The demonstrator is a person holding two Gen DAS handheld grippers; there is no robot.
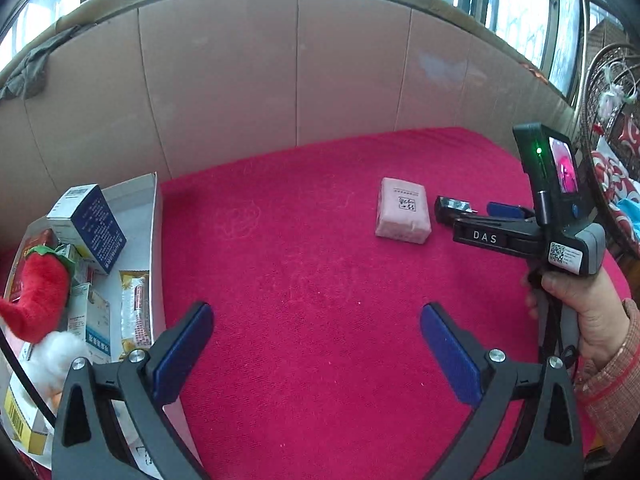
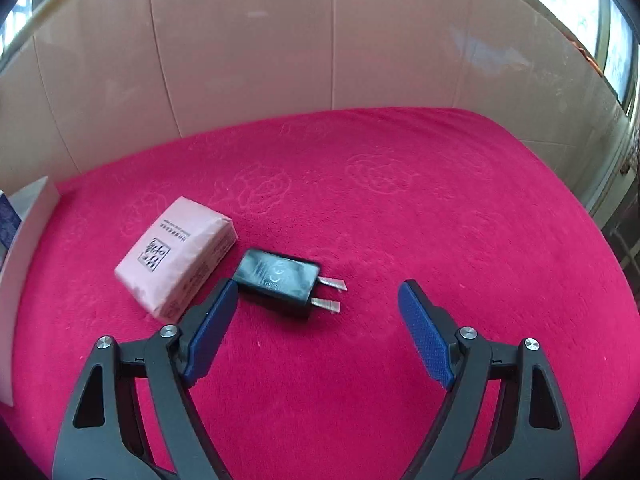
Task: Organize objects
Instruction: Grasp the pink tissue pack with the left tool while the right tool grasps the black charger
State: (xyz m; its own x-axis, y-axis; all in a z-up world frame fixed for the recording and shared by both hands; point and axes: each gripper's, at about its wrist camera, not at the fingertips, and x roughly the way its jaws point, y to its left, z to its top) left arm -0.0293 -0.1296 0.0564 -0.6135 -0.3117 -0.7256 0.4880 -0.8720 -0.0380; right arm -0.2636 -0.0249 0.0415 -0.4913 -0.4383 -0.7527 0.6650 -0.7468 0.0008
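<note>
**Two things left to put in the box**

A red cloth (image 2: 400, 208) is spread over the bench. On it a pink pack (image 2: 175, 255) and a black plug (image 2: 278, 280) are seen, just beside each other. The plug is lying flat, with its two metal pins turned away from the pack.

At the left edge a white box (image 1: 154, 240) is seen. It is already filled with many things: a blue carton (image 1: 94, 226), a red soft toy (image 1: 40, 292), and some small packs. So most of the tidying seems to be done, and the pack and the plug look like the last things to be moved.

The right claw (image 2: 316, 308) is held wide, and nothing is gripped in it. It is tipped down toward the plug, which lies just ahead of its left finger. The left claw (image 1: 316, 326) is held wide too, with only red cloth between its fingers. It is well apart from both things and near the box.

The step in hand seems to be the reach for the plug. Next, the right claw should be slid a bit to the left, so the plug sits between both fingers. It should then be brought low, because the plug is flat and thin. The black body should be squeezed, not the pins. Care is needed so the pack is not bumped.
</note>
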